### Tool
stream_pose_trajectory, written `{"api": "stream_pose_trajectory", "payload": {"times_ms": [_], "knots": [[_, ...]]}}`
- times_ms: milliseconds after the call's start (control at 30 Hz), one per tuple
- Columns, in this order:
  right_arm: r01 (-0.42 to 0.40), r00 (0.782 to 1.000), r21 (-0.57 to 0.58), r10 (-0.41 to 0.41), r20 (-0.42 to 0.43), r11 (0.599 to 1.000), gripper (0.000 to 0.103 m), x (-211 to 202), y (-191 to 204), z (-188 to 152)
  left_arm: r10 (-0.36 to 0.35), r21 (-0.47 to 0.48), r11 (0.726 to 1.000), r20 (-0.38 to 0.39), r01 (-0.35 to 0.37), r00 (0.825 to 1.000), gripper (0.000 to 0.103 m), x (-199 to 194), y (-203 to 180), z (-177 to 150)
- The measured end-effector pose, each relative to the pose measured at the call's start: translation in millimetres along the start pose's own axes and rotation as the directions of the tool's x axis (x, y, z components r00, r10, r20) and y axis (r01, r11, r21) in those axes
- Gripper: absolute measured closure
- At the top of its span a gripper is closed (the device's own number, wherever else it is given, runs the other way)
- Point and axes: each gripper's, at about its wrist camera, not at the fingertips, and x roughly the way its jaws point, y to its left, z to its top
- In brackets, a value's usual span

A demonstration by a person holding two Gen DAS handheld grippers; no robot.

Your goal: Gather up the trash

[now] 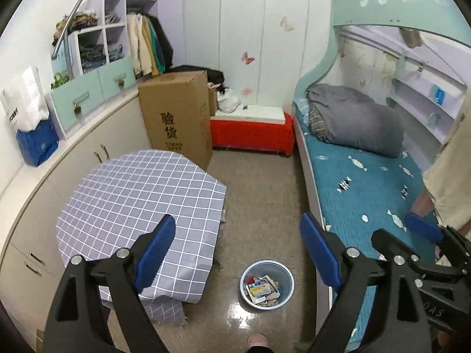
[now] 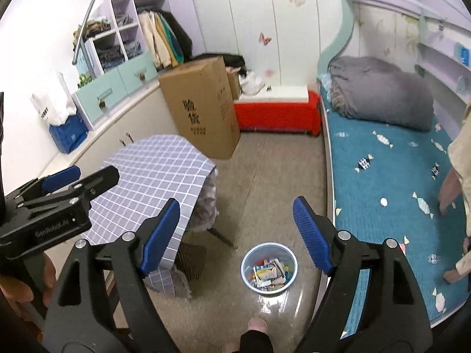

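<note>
While both claws gape empty, the trash-filled bin sits below.

Floor: blue bin of wrappers, cardboard box, red bench. Checked-cloth table bare. Bed: grey duvet.

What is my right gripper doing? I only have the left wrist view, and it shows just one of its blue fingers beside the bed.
Observer: The right gripper is open wide and holds nothing.
Operator: Is there anything under the table? The cloth hides it here.
Observer: Yes, a crumpled pale bundle sits under the edge of the tablecloth, next to a table leg. I cannot tell what it is.
</note>
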Motion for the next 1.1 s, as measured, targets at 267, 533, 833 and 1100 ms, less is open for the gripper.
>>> {"api": "stream_pose_trajectory", "payload": {"times_ms": [267,533,833,1100], "knots": [[0.016,0.997,-0.019,-0.014,0.070,1.000,0.022,-43,24,-18,0.022,-0.001,1.000,0.067,-0.022,0.998,0.016,-53,11,-18],[0.033,0.995,-0.029,-0.029,0.099,0.999,0.021,-72,39,-32,0.002,0.009,1.000,0.109,-0.003,0.994,0.014,-85,12,-31],[0.040,0.993,-0.041,-0.035,0.116,0.998,0.020,-83,49,-39,-0.024,0.011,1.000,0.133,0.023,0.991,0.013,-97,15,-38],[0.040,0.993,-0.046,-0.034,0.114,0.998,0.020,-87,54,-42,-0.020,0.023,1.000,0.151,0.017,0.988,0.013,-102,17,-39]]}}
